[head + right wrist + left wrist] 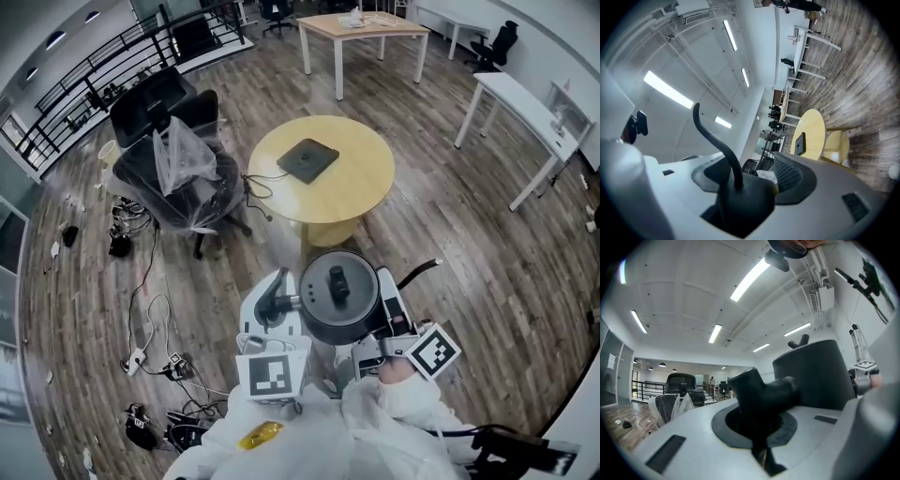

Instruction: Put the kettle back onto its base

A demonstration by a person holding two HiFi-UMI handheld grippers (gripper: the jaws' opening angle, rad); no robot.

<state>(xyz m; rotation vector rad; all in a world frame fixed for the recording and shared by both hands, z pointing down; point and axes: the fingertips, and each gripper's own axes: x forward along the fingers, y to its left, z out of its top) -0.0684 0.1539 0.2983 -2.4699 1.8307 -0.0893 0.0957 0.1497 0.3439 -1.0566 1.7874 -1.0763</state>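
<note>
The dark grey kettle with its knobbed lid hangs close in front of me, carried between both grippers above the wooden floor. My left gripper is shut on a stubby black part sticking out of the kettle's left side. My right gripper is shut on a black part on the kettle's right side, from which a thin curved black arm rises. The flat black base lies on the round yellow table ahead, and also shows in the right gripper view as the base.
An office chair wrapped in plastic stands left of the round table. Cables and a power strip lie on the floor at the left. White desks stand at the right and a wooden table at the back.
</note>
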